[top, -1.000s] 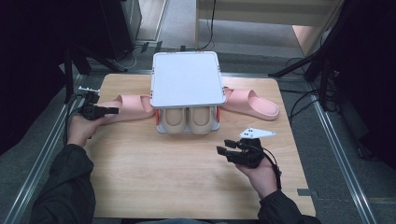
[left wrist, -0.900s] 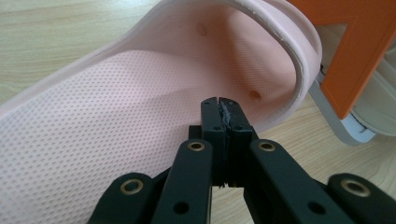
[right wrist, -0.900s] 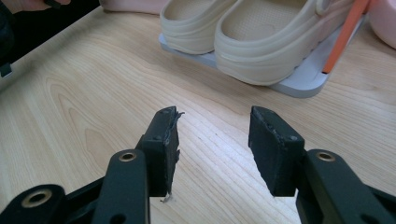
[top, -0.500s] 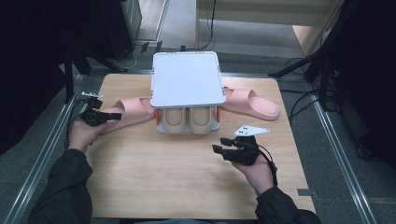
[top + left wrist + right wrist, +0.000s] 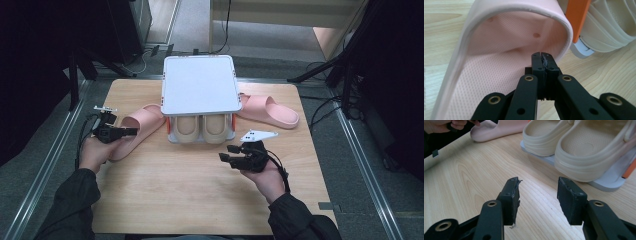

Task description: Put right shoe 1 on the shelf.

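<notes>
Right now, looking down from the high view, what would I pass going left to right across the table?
Left claw → left pink slipper → small shoe rack holding beige clogs → right claw → right pink slipper.

This looks like a lab or test room set up for recording, not a home. A small wooden worktop stands alone on grey carpet, flanked by metal rails on both sides. Black stands and loose cables crowd the floor around it (one dark cabinet sits at the back left). Behind lies a pale wooden board. The slippers and a small shoe rack seem staged props, laid out neatly on a bare surface.
</notes>
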Action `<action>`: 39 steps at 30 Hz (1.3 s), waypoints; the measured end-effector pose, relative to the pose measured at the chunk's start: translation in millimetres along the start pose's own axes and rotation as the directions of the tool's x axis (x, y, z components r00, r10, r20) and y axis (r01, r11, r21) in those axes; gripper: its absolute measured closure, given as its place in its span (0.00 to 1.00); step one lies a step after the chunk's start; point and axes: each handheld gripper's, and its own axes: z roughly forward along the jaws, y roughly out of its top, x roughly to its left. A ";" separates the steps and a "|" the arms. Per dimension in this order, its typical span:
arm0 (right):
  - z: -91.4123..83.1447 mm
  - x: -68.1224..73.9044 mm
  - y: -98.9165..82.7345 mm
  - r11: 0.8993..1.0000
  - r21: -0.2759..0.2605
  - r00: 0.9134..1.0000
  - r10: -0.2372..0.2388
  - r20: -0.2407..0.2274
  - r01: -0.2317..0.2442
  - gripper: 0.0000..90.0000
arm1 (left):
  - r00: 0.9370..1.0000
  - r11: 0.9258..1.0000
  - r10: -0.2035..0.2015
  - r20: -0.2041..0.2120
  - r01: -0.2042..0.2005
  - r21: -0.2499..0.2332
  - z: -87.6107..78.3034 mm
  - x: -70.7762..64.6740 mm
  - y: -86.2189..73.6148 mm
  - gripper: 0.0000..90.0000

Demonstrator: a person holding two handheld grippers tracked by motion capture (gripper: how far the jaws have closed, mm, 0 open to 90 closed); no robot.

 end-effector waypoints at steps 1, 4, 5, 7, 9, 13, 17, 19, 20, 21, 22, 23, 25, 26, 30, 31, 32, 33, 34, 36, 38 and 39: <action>1.0 0.4 0.7 1.000 -0.004 1.000 -0.003 -0.004 0.003 0.59 | 1.000 1.000 0.002 -0.003 -0.002 -0.001 0.6 -2.8 -1.0 0.99; 3.8 1.0 2.7 1.000 0.001 1.000 -0.003 -0.011 0.003 0.59 | 1.000 1.000 0.007 -0.004 -0.007 -0.001 2.3 -10.9 -2.6 0.99; 4.4 0.9 3.5 1.000 0.001 1.000 -0.007 -0.012 0.007 0.59 | 1.000 1.000 0.002 -0.003 -0.002 -0.001 3.0 -13.4 -2.8 0.99; 5.6 1.3 5.1 1.000 0.002 1.000 -0.011 -0.018 0.011 0.59 | 1.000 1.000 -0.016 0.004 0.016 -0.002 3.9 -17.6 -2.6 0.99; 7.2 1.4 6.2 1.000 0.005 1.000 -0.014 -0.022 0.014 0.59 | 1.000 1.000 -0.015 -0.001 0.015 -0.001 5.8 -21.9 -2.3 0.98; 10.1 2.2 7.7 1.000 0.008 0.999 -0.021 -0.026 0.021 0.59 | 1.000 1.000 -0.021 0.009 0.021 -0.002 9.5 -28.1 -2.1 0.99; 11.7 2.8 8.2 1.000 0.014 0.999 -0.025 -0.028 0.025 0.59 | 0.999 1.000 -0.029 0.025 0.029 -0.005 13.0 -30.2 -1.3 0.98; 11.2 2.9 8.2 1.000 0.017 0.999 -0.024 -0.028 0.024 0.59 | 0.999 1.000 -0.028 0.027 0.028 -0.006 14.0 -31.9 -0.8 0.97; 11.0 2.7 8.2 1.000 0.015 0.999 -0.024 -0.027 0.024 0.59 | 1.000 1.000 -0.024 0.017 0.024 -0.010 13.8 -32.5 -0.6 0.96; 10.5 2.5 8.2 1.000 0.012 1.000 -0.020 -0.024 0.020 0.59 | 1.000 1.000 -0.015 0.006 0.015 -0.012 12.6 -32.7 -0.6 0.95; 10.0 2.1 8.3 1.000 0.011 1.000 -0.018 -0.025 0.018 0.59 | 1.000 1.000 -0.012 0.004 0.012 -0.011 10.7 -32.2 -0.5 0.95; 9.3 1.9 8.4 1.000 0.010 1.000 -0.013 -0.026 0.013 0.59 | 1.000 1.000 -0.017 0.009 0.017 -0.021 8.5 -31.8 -0.8 0.92; 8.0 1.7 8.6 1.000 0.011 1.000 -0.004 -0.027 0.004 0.59 | 1.000 1.000 -0.016 0.005 0.016 -0.027 1.3 -30.5 -1.3 0.89; 7.5 1.7 8.6 1.000 0.011 1.000 -0.001 -0.026 0.001 0.59 | 1.000 0.999 -0.016 0.007 0.016 -0.035 -2.7 -30.0 -1.6 0.87; 6.2 0.4 8.4 1.000 0.013 1.000 0.002 -0.026 -0.002 0.59 | 1.000 0.998 -0.018 -0.003 0.018 -0.063 -19.4 -28.9 -2.2 0.79; 5.9 0.0 8.3 1.000 0.012 1.000 0.002 -0.025 -0.002 0.59 | 1.000 0.998 -0.021 -0.008 0.021 -0.066 -22.5 -28.0 -2.4 0.76; 5.3 -0.2 8.2 1.000 0.010 1.000 0.004 -0.023 -0.004 0.59 | 1.000 0.998 -0.021 -0.014 0.020 -0.063 -25.2 -26.9 -3.0 0.74; 4.8 -0.4 8.2 1.000 0.008 1.000 0.005 -0.023 -0.005 0.59 | 1.000 0.998 -0.020 -0.024 0.018 -0.064 -27.8 -25.5 -3.7 0.72; 4.1 -0.7 8.2 1.000 0.006 1.000 0.006 -0.022 -0.006 0.59 | 0.999 0.997 -0.024 -0.033 0.022 -0.068 -30.6 -24.0 -4.7 0.70; 2.8 -1.2 7.8 1.000 0.004 1.000 0.010 -0.019 -0.010 0.59 | 0.999 0.997 -0.021 -0.038 0.018 -0.076 -35.9 -20.7 -6.7 0.68; 1.9 -1.8 7.5 1.000 0.003 1.000 0.010 -0.017 -0.010 0.59 | 0.999 0.997 -0.019 -0.040 0.016 -0.081 -41.1 -17.1 -8.7 0.65; 1.4 -2.0 7.3 1.000 0.003 1.000 0.009 -0.016 -0.009 0.59 | 0.999 0.996 -0.026 -0.042 0.022 -0.091 -43.4 -14.9 -9.3 0.65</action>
